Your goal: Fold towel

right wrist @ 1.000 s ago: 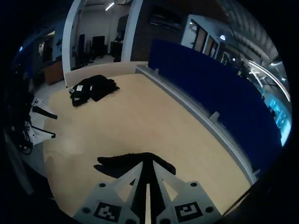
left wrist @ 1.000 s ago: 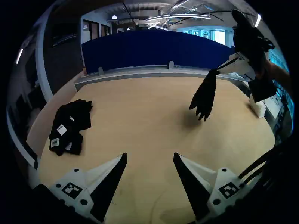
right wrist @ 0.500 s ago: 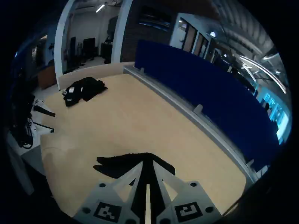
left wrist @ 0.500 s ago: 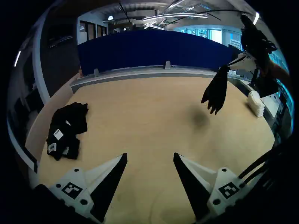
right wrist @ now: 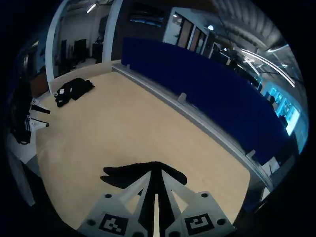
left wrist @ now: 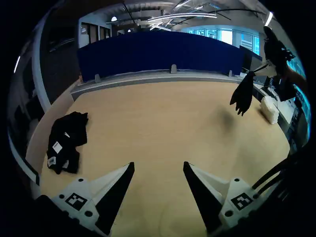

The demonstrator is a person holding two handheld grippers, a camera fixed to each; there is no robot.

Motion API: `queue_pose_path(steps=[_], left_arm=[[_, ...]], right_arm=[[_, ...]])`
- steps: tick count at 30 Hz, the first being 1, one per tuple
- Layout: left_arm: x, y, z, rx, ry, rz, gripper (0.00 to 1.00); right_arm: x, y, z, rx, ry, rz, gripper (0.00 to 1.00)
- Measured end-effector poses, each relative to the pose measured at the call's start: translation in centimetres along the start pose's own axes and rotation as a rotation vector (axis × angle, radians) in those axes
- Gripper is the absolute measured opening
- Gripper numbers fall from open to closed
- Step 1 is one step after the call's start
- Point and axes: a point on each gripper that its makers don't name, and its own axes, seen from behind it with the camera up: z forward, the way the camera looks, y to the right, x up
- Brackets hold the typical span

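Towel (left wrist: pixel 242 94) dangles over the table's (left wrist: pixel 158 118) far right side, with the right gripper (right wrist: pixel 156 170) fingers clamped on its top, I guess so it hangs straight before laying flat. Left gripper (left wrist: pixel 158 163) hovers low, its 2 fingers apart and empty, probably ready for a corner.

Cloth pile (left wrist: pixel 65 142) on table (left wrist: pixel 158 118) left; towel (left wrist: pixel 242 94) hangs right, above table; partition (left wrist: pixel 158 51) behind.

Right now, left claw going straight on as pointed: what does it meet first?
The left claw would probably meet bare tabletop first; the black cloth pile lies off to its left. Depth unclear.
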Motion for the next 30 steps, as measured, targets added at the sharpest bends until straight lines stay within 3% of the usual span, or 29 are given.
queue_pose_path(steps=[16,30], left_arm=[[-0.2,1.3,0.2,0.006,-0.022,0.015,0.92],[-0.5,1.5,0.2,0.018,-0.037,0.006,0.91]], right_arm=[[-7.4,9.1,-3.2,-0.056,-0.095,0.047,0.03],[-10.6,12.4,-3.4,-0.078,-0.149,0.048,0.03]])
